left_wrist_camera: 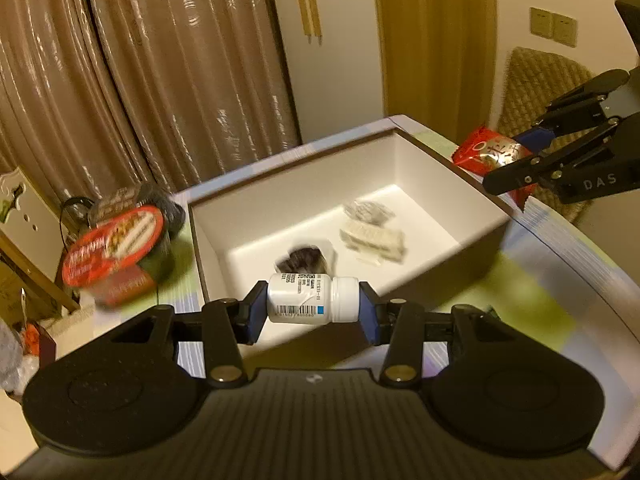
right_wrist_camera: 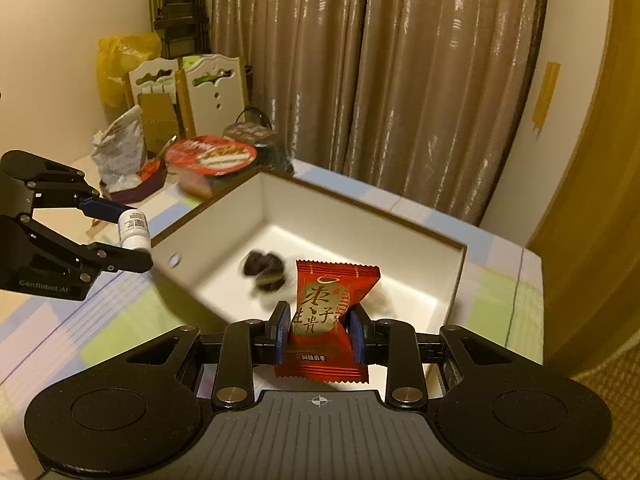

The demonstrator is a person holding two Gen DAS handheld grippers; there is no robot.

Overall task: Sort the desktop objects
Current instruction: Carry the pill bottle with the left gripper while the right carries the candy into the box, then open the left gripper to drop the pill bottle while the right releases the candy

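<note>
While the left gripper (left_wrist_camera: 313, 307) clamps a white pill bottle (left_wrist_camera: 312, 298) endwise above the near rim of the open box (left_wrist_camera: 486, 200) and the right gripper (right_wrist_camera: 319, 336) pinches a red snack packet (right_wrist_camera: 328, 320) over it, the bottle's smooth ends could slip

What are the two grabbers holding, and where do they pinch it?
Left gripper pinches a small white plastic pill bottle end to end, base and cap. Right gripper pinches a red foil snack packet across its middle.

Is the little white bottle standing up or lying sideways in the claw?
Sideways. The white bottle lies level between the left claw's pads, cap pointing right, above the near edge of the white box.
</note>
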